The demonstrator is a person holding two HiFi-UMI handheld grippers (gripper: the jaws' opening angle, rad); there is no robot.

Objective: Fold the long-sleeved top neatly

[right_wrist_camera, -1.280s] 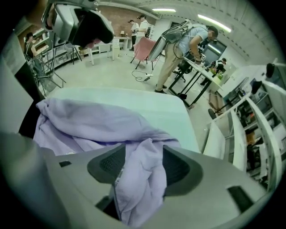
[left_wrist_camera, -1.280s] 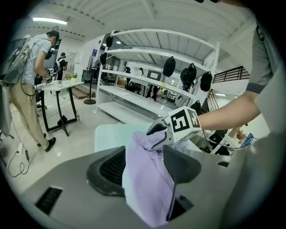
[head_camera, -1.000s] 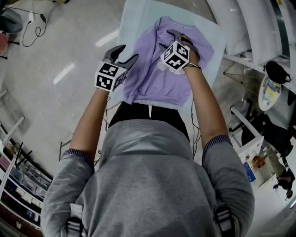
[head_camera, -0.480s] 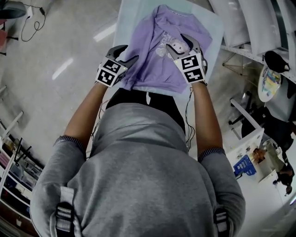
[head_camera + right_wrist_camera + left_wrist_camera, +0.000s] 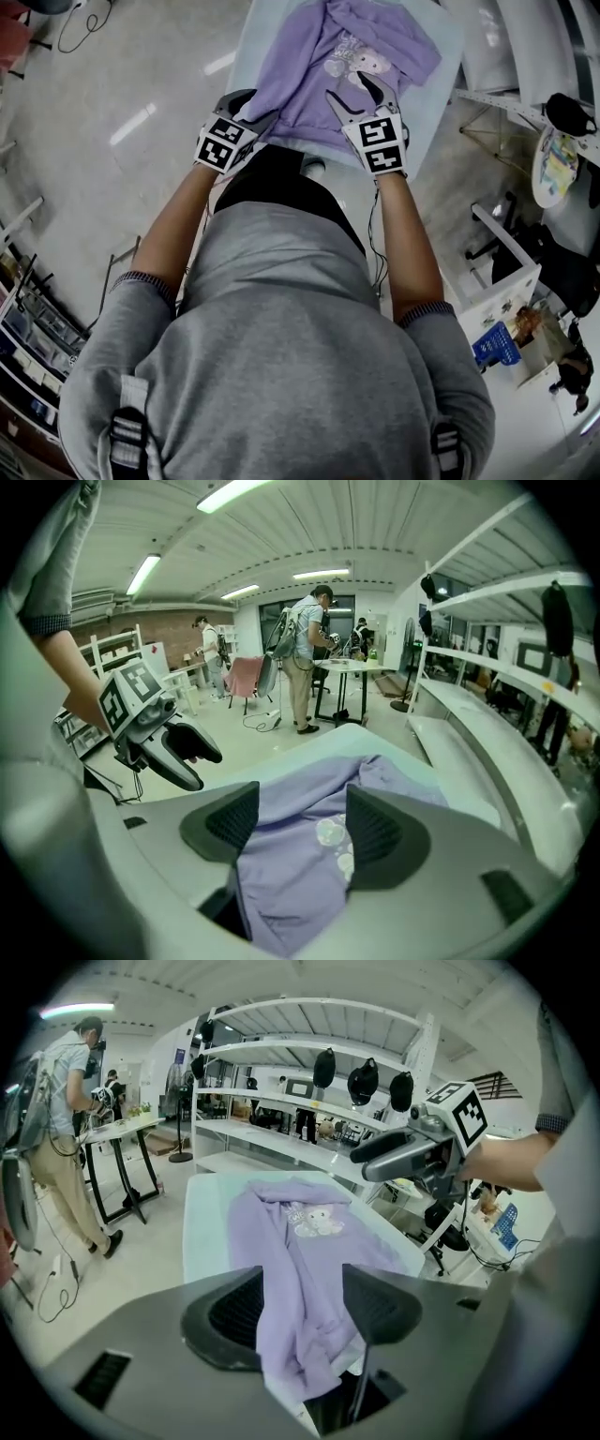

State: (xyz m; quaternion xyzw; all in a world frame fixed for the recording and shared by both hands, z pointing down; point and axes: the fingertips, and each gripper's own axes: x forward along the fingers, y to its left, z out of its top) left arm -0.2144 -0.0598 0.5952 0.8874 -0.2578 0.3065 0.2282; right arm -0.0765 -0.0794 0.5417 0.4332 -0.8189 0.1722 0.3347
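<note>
Standing at the table (image 5: 258,47), I see the left gripper (image 5: 258,108) spread around the lower-left hem corner of the purple top (image 5: 300,66), which lies flat in the frame's upper middle. The right gripper (image 5: 361,94), also spread, hovers over the lower-right hem. This looks like the hem grasp: both must pinch, then lift together.

top (image 5: 352,56): lying on table (image 5: 267,37) (shelving (image 5: 506,47) standing to its right)
left gripper (image 5: 255,105): hovering at top's near-left corner
right gripper (image 5: 352,86): hovering over its near-right edge

Top (image 5: 302,82) — soft matt cloth; floor (image 5: 112,89) — glossy, smooth.
</note>
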